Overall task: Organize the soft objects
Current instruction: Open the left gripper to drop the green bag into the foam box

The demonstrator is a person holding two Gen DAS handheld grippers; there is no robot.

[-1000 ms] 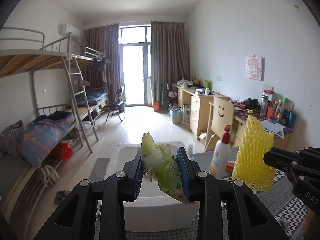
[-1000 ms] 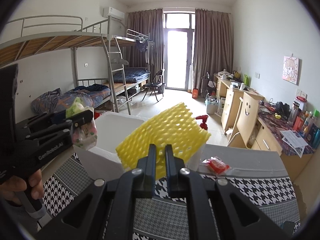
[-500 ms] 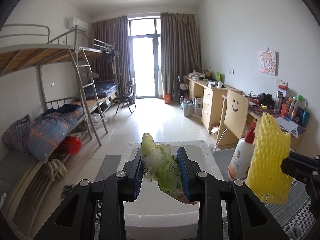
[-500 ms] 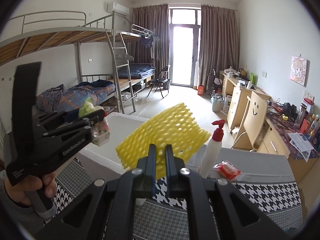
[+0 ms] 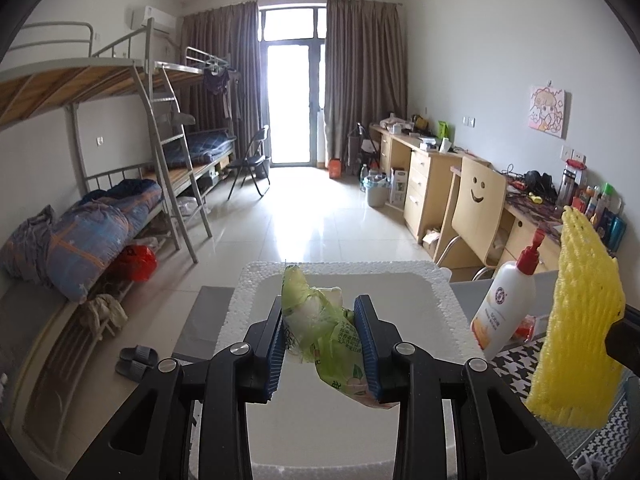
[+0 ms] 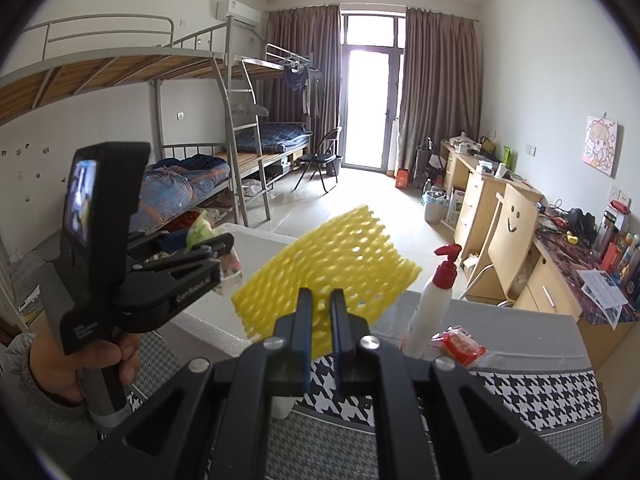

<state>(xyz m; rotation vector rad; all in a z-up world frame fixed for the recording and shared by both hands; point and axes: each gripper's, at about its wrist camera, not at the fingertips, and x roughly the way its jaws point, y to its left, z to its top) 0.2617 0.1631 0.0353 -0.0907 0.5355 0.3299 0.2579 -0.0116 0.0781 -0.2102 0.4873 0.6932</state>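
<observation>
My left gripper (image 5: 320, 332) is shut on a green plastic packet (image 5: 320, 326) and holds it above a white foam box (image 5: 256, 304). The packet also shows in the right wrist view (image 6: 200, 230), in the left gripper (image 6: 212, 252), over the box (image 6: 216, 326). My right gripper (image 6: 320, 312) is shut on a yellow foam net (image 6: 336, 268), held in the air to the right of the box. The net shows at the right edge of the left wrist view (image 5: 576, 344).
A white pump bottle with a red top (image 5: 508, 308) (image 6: 434, 300) stands on the table right of the box, with a small red packet (image 6: 460, 346) beside it. A houndstooth cloth (image 6: 520, 400) covers the table. Bunk beds (image 5: 100, 216) stand left, desks (image 5: 424, 184) right.
Both grippers have moved forward and higher over the foam box, keeping their loads. The bottle and net now sit further right in the left wrist view.
</observation>
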